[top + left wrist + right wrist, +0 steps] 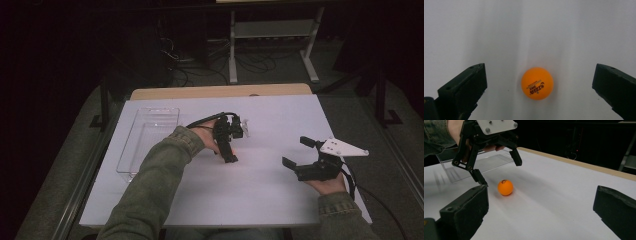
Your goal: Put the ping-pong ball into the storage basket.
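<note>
An orange ping-pong ball (537,83) with dark print lies on the white table sheet (270,185). My left gripper (540,65) hangs open just above it, pointing down, one jaw on each side and neither touching. In the right gripper view the ball (505,187) rests below the left gripper (499,171), whose fingers straddle it with wide gaps. In the high view the left gripper (235,145) is near the table's middle. My right gripper (297,152) is held open low over the sheet to the right, aimed at the ball, with nothing between its fingers (541,188).
A clear plastic tray (150,135) lies empty at the left of the sheet, just behind the left hand (474,165). The table's wooden far edge (220,91) borders a dark floor with cables and a white stand (272,30).
</note>
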Demonstrator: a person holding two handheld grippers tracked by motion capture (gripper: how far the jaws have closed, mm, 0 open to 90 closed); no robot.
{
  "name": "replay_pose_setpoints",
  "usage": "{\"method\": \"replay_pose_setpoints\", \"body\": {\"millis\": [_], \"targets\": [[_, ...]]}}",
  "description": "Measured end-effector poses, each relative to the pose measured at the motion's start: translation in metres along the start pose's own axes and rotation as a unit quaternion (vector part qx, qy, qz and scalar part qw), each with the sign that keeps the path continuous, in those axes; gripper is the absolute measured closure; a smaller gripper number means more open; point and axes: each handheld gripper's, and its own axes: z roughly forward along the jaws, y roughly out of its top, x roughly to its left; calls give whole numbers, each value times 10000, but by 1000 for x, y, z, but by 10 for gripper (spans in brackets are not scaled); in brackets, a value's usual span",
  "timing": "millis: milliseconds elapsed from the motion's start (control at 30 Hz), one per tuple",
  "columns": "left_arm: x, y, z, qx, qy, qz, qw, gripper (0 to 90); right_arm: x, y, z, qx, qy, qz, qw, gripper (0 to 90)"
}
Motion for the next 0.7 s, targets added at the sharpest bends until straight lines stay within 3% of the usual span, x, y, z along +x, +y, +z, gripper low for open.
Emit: {"method": "replay_pose_setpoints", "body": {"millis": [700], "targets": [[2,-1,20,135,-212,74,9997,0,1,0,0,19,3,-32,10000,0]]}}
